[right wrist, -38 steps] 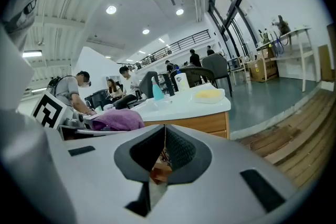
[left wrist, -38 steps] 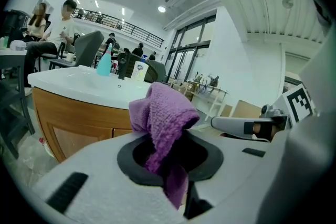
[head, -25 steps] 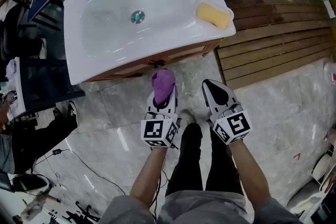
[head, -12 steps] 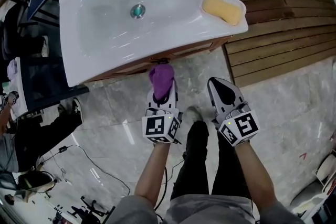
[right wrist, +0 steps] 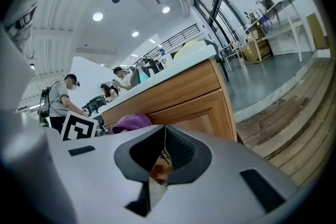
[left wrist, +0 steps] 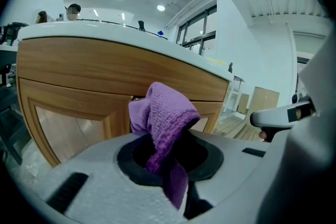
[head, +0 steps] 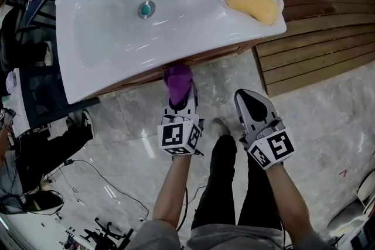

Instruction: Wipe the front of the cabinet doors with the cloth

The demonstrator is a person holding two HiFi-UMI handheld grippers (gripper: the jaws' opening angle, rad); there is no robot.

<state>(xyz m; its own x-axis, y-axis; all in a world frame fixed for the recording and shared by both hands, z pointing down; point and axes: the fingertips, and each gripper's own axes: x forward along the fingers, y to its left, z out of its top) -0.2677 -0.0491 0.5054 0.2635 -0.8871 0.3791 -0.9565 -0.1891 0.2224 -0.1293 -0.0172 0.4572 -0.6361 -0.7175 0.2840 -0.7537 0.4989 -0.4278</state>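
Left gripper view: left gripper (left wrist: 168,150) clamped on the purple cloth (left wrist: 163,118), bunched tip at or just short of the cabinet doors (left wrist: 68,107), contact hard to confirm. Likely start of wiping; next, press on, sweep 9 to 3 o'clock. Head view adds right gripper (head: 253,103) at 4 o'clock of cloth, jaws closed, empty; door fronts hidden under sink (head: 88,67).
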